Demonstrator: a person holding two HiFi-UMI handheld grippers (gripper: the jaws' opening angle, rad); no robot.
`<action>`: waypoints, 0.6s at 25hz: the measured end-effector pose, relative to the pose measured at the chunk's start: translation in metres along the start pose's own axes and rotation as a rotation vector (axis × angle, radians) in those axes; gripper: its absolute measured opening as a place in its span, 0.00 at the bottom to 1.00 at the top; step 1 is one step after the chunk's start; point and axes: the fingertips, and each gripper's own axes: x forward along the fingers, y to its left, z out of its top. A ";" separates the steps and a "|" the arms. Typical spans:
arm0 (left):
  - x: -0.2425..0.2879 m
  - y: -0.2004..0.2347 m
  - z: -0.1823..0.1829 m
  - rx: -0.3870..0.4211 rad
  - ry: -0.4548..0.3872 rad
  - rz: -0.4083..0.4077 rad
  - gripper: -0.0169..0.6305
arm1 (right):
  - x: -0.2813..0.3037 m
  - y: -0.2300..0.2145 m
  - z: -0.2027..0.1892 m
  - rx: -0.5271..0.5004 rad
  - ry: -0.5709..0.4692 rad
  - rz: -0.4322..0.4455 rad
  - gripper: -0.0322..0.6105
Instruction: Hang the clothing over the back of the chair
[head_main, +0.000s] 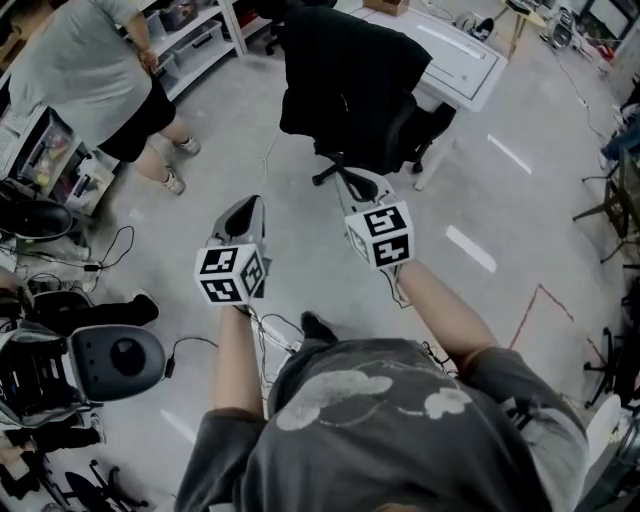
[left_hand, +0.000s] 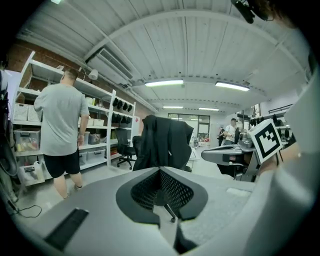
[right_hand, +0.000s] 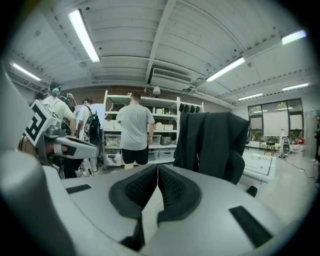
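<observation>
Now the jacket's on the chair: mind the drape

Tools first: the left gripper (left_hand: 160, 171) has its jaws pressed together with nothing between them. The right gripper (right_hand: 156, 167) is the same, closed and empty. Ahead of both and well apart, the black cloth jacket (head_main: 340, 80) hangs over the back of the black wheeled office chair (head_main: 425, 125), so the hanging looks done. To finish it well, I'd check that the jacket sits evenly across the top edge and won't slide, and I'd keep both tools clear of the fabric. Underfoot is a pale grey concrete floor (head_main: 500, 210) with loose black cables (head_main: 100, 262). A white desk (head_main: 455, 55) stands behind the chair, and a person in a grey T-shirt (head_main: 80, 60) stands by white metal shelving (head_main: 200, 40).
</observation>
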 end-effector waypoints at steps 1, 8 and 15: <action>-0.005 -0.006 0.003 0.003 -0.006 0.007 0.03 | -0.007 -0.002 0.004 0.005 -0.012 0.005 0.04; -0.036 -0.043 0.006 0.010 -0.045 0.042 0.03 | -0.054 -0.008 0.011 0.011 -0.056 0.037 0.04; -0.074 -0.094 0.004 0.012 -0.076 0.058 0.03 | -0.116 -0.014 0.012 0.001 -0.081 0.038 0.04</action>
